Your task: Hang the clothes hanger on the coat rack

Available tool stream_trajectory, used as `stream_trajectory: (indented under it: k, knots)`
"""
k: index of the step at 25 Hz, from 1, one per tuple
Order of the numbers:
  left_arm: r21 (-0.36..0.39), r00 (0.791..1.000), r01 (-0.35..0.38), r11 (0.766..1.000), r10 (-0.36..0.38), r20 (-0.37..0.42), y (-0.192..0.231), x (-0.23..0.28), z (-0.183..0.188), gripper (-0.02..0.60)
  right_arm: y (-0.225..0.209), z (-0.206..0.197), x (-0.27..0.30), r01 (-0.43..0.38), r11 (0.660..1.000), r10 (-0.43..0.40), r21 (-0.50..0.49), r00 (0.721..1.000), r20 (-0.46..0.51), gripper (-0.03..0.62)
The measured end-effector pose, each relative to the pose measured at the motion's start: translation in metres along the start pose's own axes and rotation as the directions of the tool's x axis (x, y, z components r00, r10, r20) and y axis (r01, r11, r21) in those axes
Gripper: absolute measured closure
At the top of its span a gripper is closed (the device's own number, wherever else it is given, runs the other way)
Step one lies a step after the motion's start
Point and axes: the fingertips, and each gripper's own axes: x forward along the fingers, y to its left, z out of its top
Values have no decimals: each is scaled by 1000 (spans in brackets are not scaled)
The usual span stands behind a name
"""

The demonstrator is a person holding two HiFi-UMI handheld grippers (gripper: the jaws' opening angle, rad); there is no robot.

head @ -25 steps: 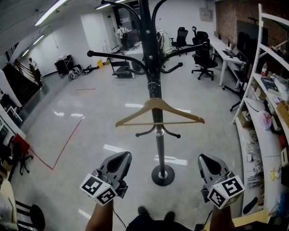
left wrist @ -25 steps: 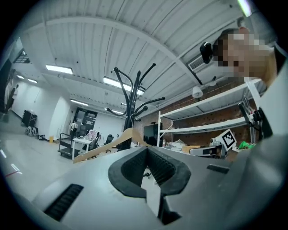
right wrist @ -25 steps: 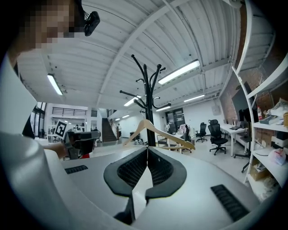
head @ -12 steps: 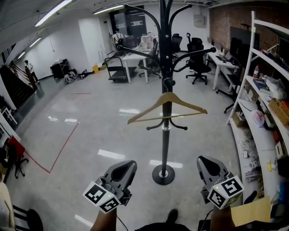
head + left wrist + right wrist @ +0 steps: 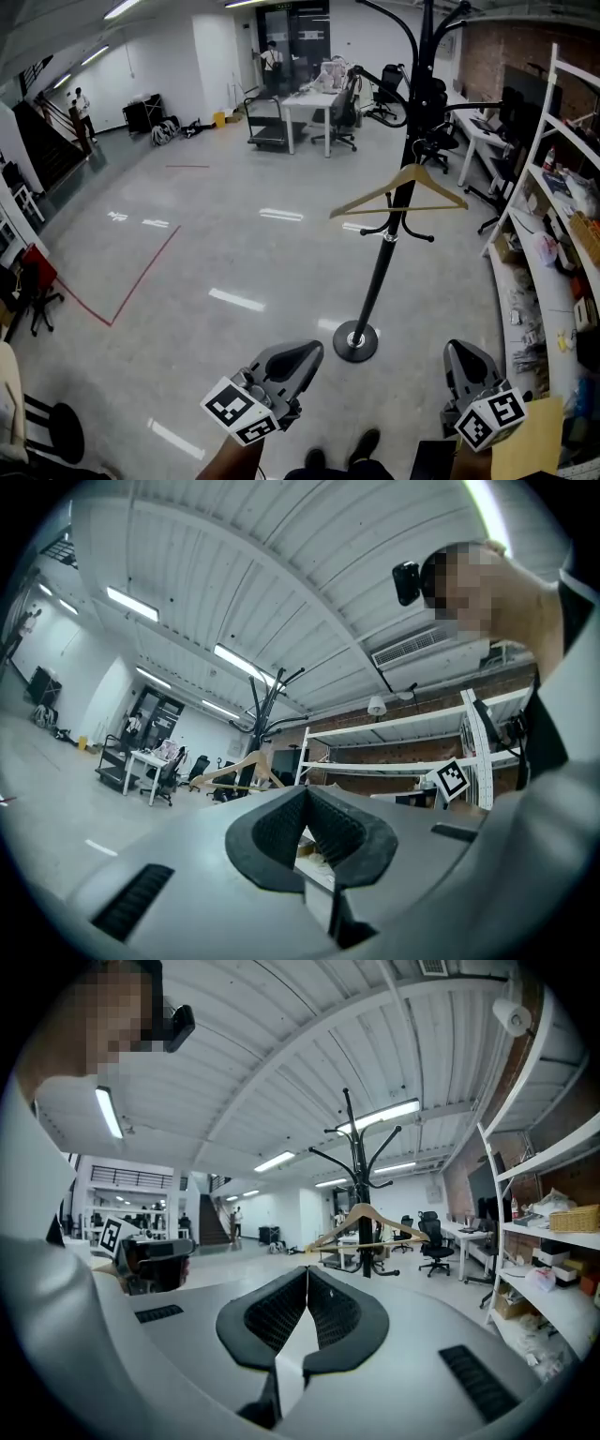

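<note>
A wooden clothes hanger [image 5: 400, 190] hangs on the black coat rack [image 5: 384, 253], which stands on a round base at the right of the floor. Both grippers are low near my body, well away from the rack. My left gripper [image 5: 305, 353] is shut and holds nothing. My right gripper [image 5: 461, 354] is also shut and empty. In the right gripper view the hanger [image 5: 366, 1222] shows on the rack [image 5: 356, 1180] beyond the closed jaws. The left gripper view shows the hanger [image 5: 242, 769] small in the distance.
White shelving [image 5: 559, 234] loaded with small items runs along the right side. Desks and office chairs [image 5: 339, 108] stand at the back. A red tape line [image 5: 131, 281] marks the floor at left. People stand far off near the stairs [image 5: 75, 112].
The view has swung left and back: the coat rack with the hanger now stands further to the right and further away. Both grippers have stayed low, shut and empty.
</note>
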Motion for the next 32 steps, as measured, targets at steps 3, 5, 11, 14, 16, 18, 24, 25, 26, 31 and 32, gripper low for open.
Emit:
stream_trajectory:
  k: [3, 5, 11, 14, 16, 18, 24, 25, 26, 31, 32]
  knots:
    - [-19, 1000, -31, 999, 31, 1, -8, -18, -2, 581, 16, 0, -16, -7, 1000, 7, -12, 1000, -6, 588]
    - [-14, 998, -61, 998, 61, -3, -17, -32, -4, 581, 25, -2, -27, -18, 1000, 18, -11, 1000, -3, 588]
    - [12, 999, -34, 999, 35, -11, -77, -59, -9, 581, 46, -4, -69, -83, 997, 83, -10, 996, 29, 588]
    - [17, 999, -37, 999, 37, -14, -113, -72, -13, 581, 59, -14, -100, -122, 992, 122, -11, 992, 22, 588]
    - [1, 999, -35, 999, 35, -23, -137, -86, -18, 581, 68, -22, -122, -140, 990, 140, -8, 990, 11, 588]
    - [-6, 998, -43, 999, 42, -42, -160, -100, -26, 581, 76, -29, -143, -164, 987, 163, 5, 987, 9, 588]
    - [-8, 993, -89, 996, 88, -80, -219, -119, -43, 581, 71, -44, -205, -188, 982, 187, 31, 982, 10, 588]
    - [-5, 991, -101, 995, 100, -87, -226, -124, -43, 581, 74, -44, -213, -193, 981, 192, 34, 981, 12, 588]
    - [-4, 990, -113, 994, 112, -91, -232, -131, -42, 581, 77, -43, -220, -196, 980, 196, 34, 981, 13, 588]
    - [5, 987, -142, 990, 142, -78, -254, -165, -30, 581, 101, -33, -249, -192, 981, 191, 13, 981, 32, 588]
    - [8, 987, -138, 990, 138, -77, -257, -174, -27, 581, 111, -31, -253, -189, 982, 189, 7, 981, 36, 588]
